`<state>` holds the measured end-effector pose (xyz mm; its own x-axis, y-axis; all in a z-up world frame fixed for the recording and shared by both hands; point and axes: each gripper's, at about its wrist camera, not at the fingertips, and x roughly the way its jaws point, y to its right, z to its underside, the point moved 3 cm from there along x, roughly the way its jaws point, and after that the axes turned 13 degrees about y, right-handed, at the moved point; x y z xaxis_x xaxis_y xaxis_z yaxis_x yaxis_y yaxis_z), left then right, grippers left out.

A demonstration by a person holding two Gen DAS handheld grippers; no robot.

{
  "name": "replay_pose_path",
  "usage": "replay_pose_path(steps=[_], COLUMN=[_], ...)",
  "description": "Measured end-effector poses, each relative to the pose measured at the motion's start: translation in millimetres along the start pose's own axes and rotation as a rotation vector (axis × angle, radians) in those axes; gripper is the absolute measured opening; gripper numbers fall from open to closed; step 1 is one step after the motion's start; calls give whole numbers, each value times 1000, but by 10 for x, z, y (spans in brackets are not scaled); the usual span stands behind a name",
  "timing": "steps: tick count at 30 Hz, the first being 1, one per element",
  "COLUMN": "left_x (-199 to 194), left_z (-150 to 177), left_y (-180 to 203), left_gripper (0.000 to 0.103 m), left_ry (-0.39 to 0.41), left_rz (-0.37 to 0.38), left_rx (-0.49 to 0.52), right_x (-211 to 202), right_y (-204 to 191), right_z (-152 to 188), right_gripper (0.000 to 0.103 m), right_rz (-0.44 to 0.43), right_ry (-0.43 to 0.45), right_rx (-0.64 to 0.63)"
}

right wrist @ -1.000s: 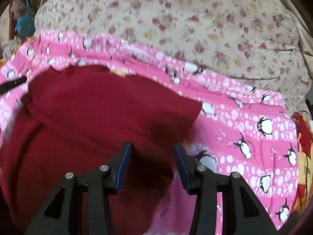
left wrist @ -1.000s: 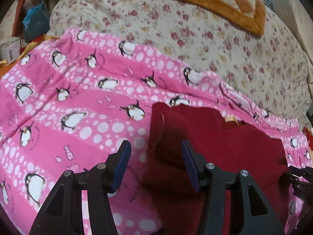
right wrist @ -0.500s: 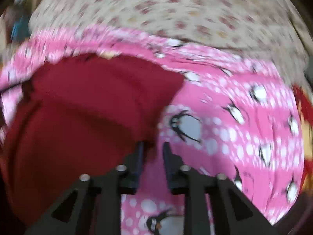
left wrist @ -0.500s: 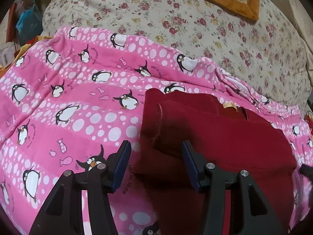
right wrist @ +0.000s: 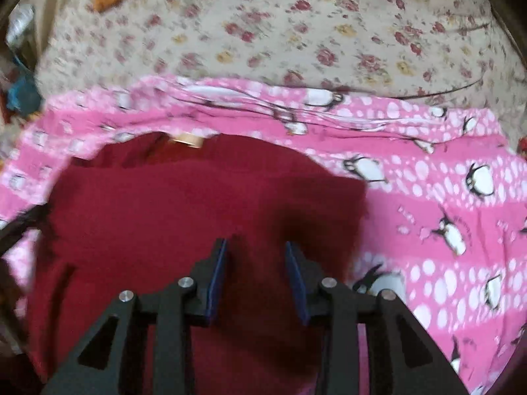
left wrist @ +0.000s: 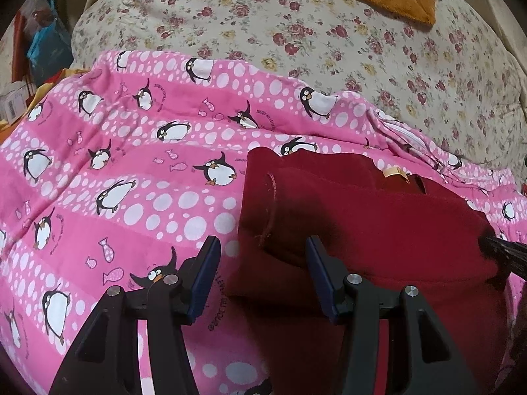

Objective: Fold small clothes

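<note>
- Left gripper (left wrist: 263, 256): two matte black plastic fingers with triangular cut-outs, dark blue pads (left wrist: 206, 283), round silver screws.
- Right gripper (right wrist: 256, 253): seemingly the same build, though its view is blurred.

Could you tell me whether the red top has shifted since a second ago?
No: the red top still has its left edge beside the same penguin on the pink blanket.

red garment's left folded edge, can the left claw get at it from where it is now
Probably yes. The left claw stands open right over the left edge of the red garment, which lies on the pink penguin blanket. Nothing sits between the pads and the cloth.
</note>
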<state>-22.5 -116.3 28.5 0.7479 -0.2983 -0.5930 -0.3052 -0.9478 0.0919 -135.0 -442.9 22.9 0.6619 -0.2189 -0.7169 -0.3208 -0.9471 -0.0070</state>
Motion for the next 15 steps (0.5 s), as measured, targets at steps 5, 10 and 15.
replay_pose_path(steps=[5,10,15], left_x=[4,8,9], left_z=[4,15,32], left_y=[5,-4,8], left_gripper=[33,33,33], left_ry=[0,-1,2], left_rz=[-5,-8,-14], left_rx=[8,2,8], right_x=[-12,-394,-558], right_y=[260,237,131], right_z=[40,65,243], right_gripper=[8,22,32], right_rz=[51,-9,-15], right_ry=[-6,20,-3], right_rx=[82,78,11])
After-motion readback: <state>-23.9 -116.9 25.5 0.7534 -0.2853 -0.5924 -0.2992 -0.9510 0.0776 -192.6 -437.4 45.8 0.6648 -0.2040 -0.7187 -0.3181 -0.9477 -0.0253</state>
